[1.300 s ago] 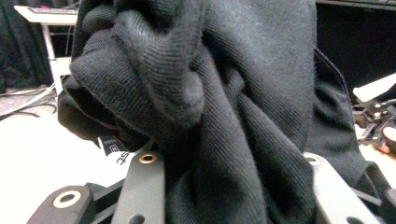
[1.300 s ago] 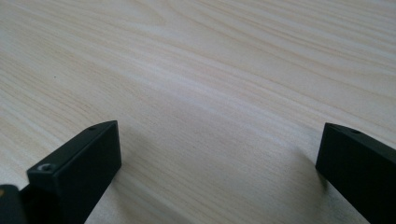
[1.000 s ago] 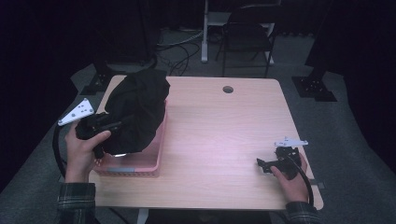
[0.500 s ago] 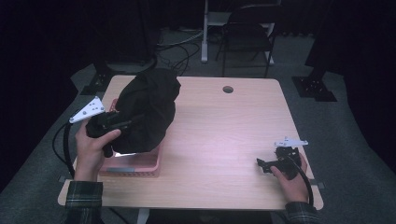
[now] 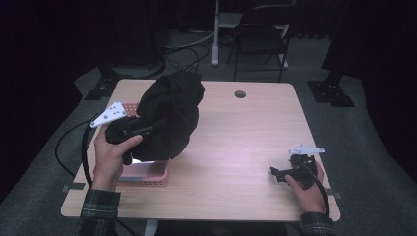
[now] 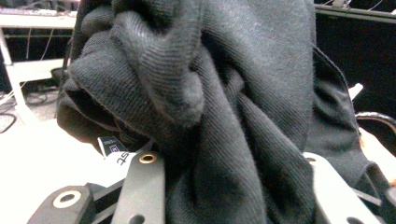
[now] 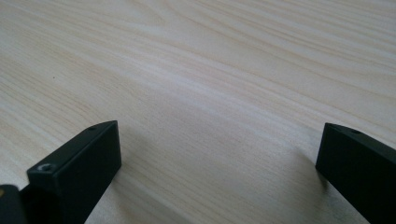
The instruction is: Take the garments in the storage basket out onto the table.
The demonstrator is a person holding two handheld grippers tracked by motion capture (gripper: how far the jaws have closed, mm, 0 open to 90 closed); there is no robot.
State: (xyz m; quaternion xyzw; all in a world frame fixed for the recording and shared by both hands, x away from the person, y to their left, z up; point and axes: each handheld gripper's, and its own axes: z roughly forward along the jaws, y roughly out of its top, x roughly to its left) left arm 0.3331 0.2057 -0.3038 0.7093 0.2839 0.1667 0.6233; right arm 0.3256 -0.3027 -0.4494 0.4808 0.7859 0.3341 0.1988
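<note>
A bunched black garment (image 5: 169,115) hangs over the pink basket (image 5: 147,172) at the table's left side. My left gripper (image 5: 147,130) is shut on the garment's near side and holds it lifted. In the left gripper view the dark knit cloth (image 6: 224,107) is packed between the jaws, and a small white label (image 6: 114,149) shows at its lower edge. My right gripper (image 5: 276,173) rests low at the table's near right corner, held in a hand, and points left. Its jaws (image 7: 219,163) stand wide apart with only bare wood between them.
The wooden table (image 5: 246,132) has a round cable hole (image 5: 240,94) near its far edge. A chair (image 5: 263,29) and cables lie on the dark floor beyond. A black cable (image 5: 88,147) loops from the left gripper off the table's left edge.
My left gripper has carried the garment to the right and a little up, so more of the pink basket's far rim is uncovered. The right gripper has stayed in place.
</note>
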